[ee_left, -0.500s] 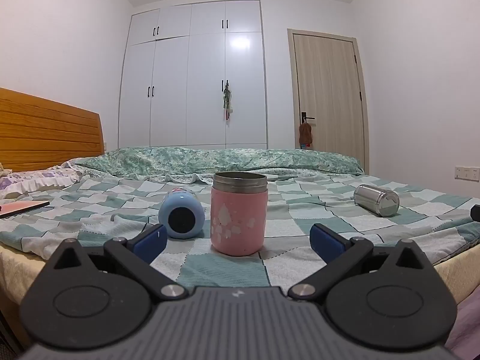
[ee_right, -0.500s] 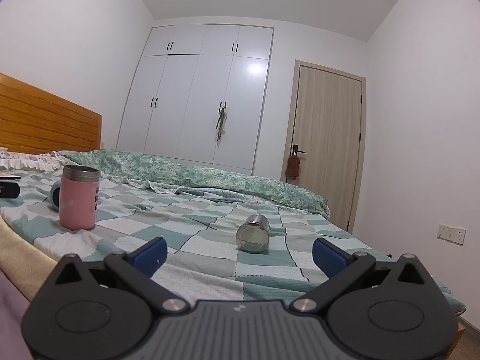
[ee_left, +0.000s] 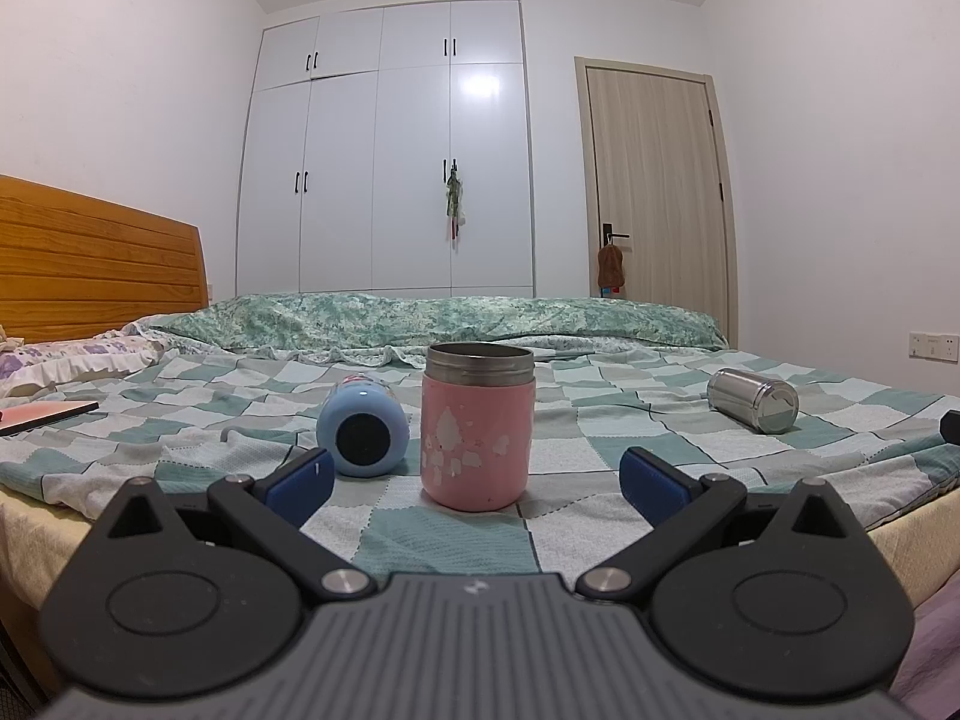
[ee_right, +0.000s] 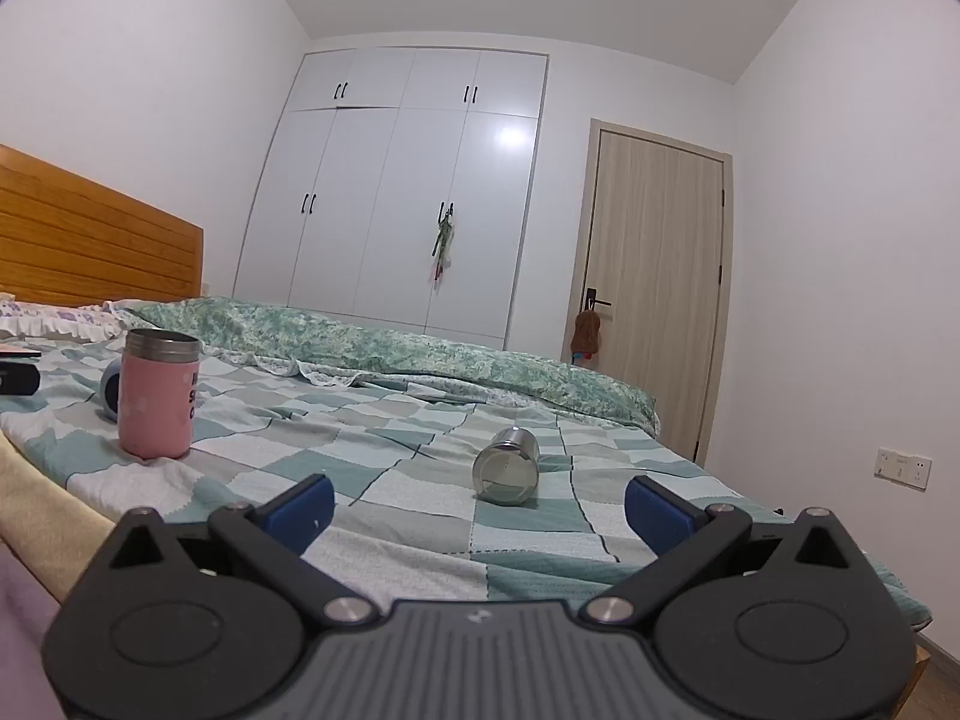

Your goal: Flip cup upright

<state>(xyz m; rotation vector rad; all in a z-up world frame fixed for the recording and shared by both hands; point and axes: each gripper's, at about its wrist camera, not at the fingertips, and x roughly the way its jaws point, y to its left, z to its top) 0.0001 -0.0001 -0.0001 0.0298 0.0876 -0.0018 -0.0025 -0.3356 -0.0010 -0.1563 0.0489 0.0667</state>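
A pink cup with a steel rim stands upright on the checked bedspread, straight ahead of my open, empty left gripper. A light blue cup lies on its side just left of and behind it. A steel cup lies on its side to the right. In the right wrist view the steel cup lies ahead of my open, empty right gripper, its base toward me. The pink cup stands far left there, with the blue cup partly hidden behind it.
A wooden headboard is at the left, with a pillow and a flat book. A folded green quilt lies along the far side. A wardrobe and door stand behind. The bed's near edge lies below the grippers.
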